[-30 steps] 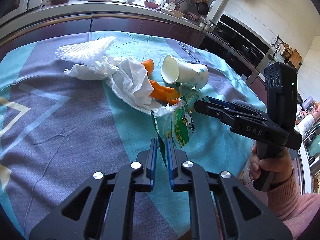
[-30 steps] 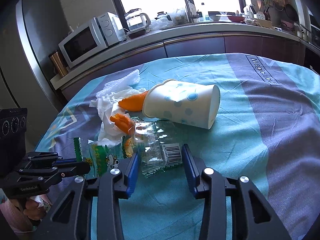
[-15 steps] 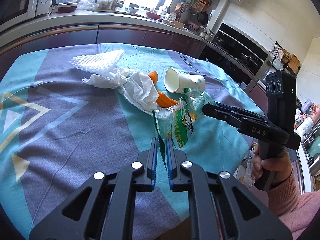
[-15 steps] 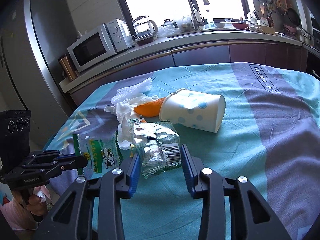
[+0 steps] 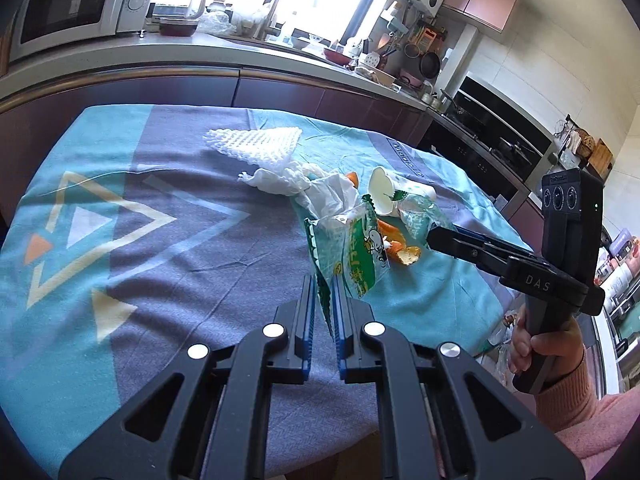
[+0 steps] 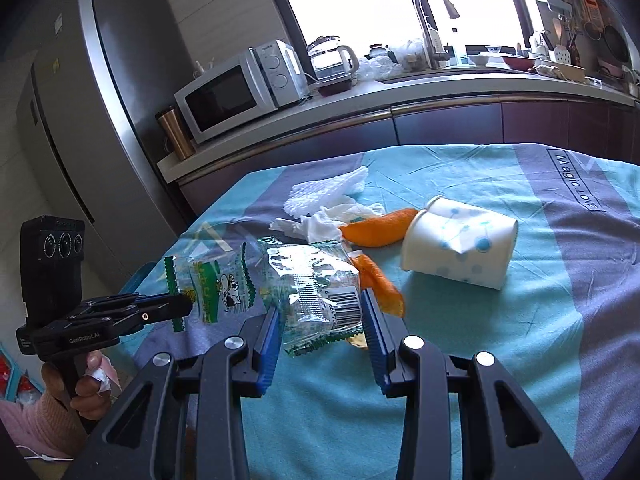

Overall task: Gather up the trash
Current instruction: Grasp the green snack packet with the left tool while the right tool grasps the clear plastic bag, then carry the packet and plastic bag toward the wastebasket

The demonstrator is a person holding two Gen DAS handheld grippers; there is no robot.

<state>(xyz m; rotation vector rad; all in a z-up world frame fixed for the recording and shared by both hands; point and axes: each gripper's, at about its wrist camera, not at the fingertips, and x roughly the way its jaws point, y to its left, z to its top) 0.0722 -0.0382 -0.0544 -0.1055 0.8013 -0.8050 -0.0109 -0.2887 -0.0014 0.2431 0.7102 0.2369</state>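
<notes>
Each fisheye camera sits just behind its own hand-held gripper, looking forward and down along the two black fingers with blue pads. The left view faces the teal-and-grey patterned cloth [image 5: 168, 240] from the near edge, toward the oven wall at right. The right view looks toward the silver microwave [image 6: 240, 88] and window. Both share the tipped white paper cup with blue dots [image 6: 460, 248] [image 5: 390, 196], and each shows the other hand-held gripper at its side.
</notes>
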